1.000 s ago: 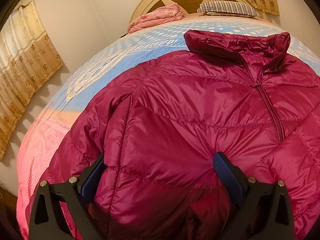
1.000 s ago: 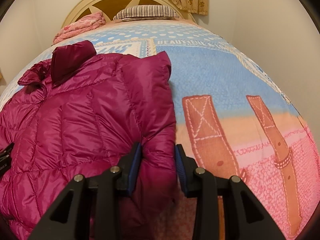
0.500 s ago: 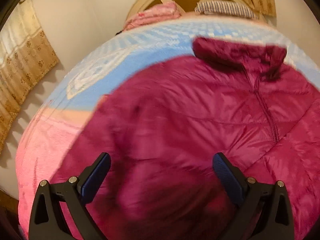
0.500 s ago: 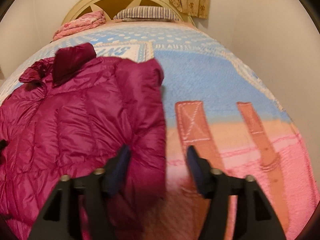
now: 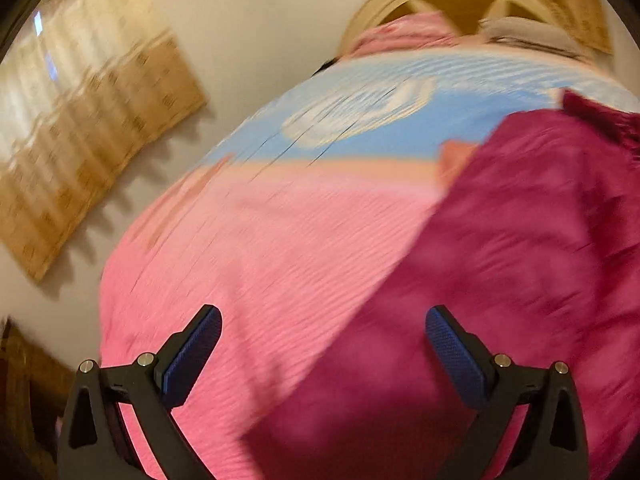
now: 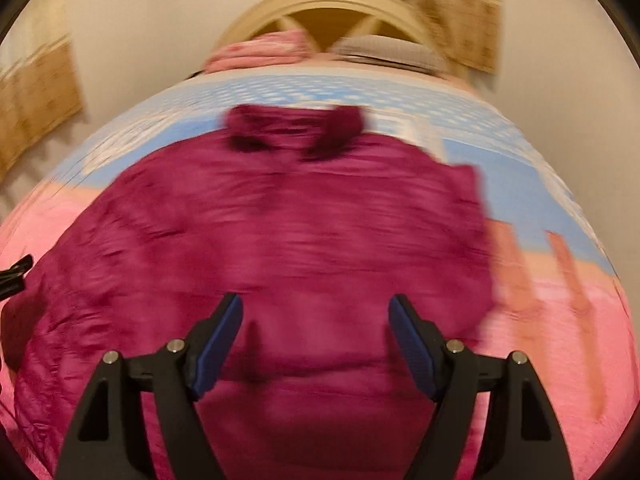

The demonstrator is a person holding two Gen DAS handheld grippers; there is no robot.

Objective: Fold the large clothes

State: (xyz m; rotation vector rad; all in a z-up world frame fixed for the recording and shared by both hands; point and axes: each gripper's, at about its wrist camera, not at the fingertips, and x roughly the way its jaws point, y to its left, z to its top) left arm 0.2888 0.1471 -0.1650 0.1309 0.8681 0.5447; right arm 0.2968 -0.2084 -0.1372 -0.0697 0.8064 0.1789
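Both grippers have let go of the jacket [image 6: 288, 240] and swung off: the right gripper [image 6: 316, 344], whose jaws have just been opening off the folded-in sleeve, now hangs spread and empty over the hem, while the left gripper [image 5: 324, 352], also spread with nothing between its pads, has slid out over the pink bedspread [image 5: 260, 248] beside the jacket's edge. Blur hides the detail, but the jacket seems to lie flat on the bed, collar toward the headboard [image 6: 328, 4], sleeves tucked in. For a neat next fold, pinch both hem corners evenly and carry them up to the collar together.
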